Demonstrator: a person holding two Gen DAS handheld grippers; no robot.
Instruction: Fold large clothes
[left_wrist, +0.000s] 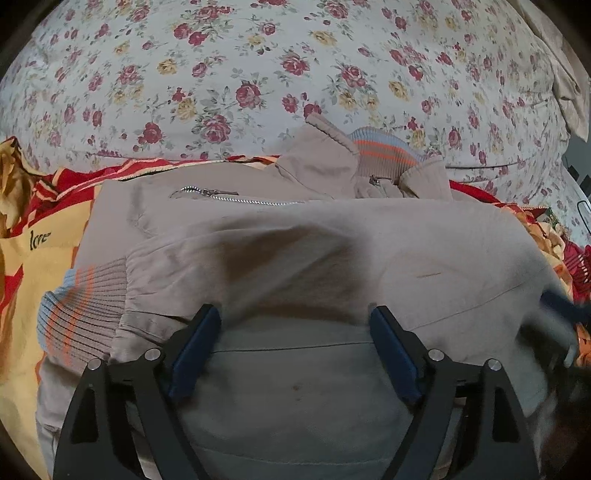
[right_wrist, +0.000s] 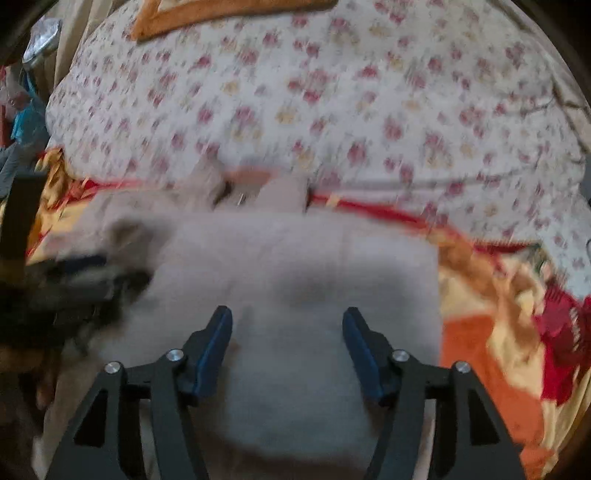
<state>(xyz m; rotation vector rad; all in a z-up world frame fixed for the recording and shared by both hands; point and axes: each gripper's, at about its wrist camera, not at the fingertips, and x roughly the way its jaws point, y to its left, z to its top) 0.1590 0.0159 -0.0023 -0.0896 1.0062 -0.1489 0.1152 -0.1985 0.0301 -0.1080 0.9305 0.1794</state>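
Note:
A beige zip jacket (left_wrist: 295, 251) lies folded on the bed, its striped ribbed cuff (left_wrist: 77, 314) at the left and its striped collar (left_wrist: 384, 151) at the back. My left gripper (left_wrist: 293, 317) hangs just above the jacket's near part, jaws wide apart, no cloth between the blue pads. The right wrist view is blurred: the same jacket (right_wrist: 295, 266) fills the middle and my right gripper (right_wrist: 288, 321) stands open over it with nothing pinched. The right gripper's blurred blue tip (left_wrist: 561, 306) shows at the jacket's right edge in the left wrist view.
The jacket rests on a red, yellow and orange blanket (left_wrist: 40, 236) that spreads to both sides (right_wrist: 495, 332). Behind it lies a white quilt with red and yellow roses (left_wrist: 258, 74). A beige cloth (left_wrist: 569, 85) hangs at the far right.

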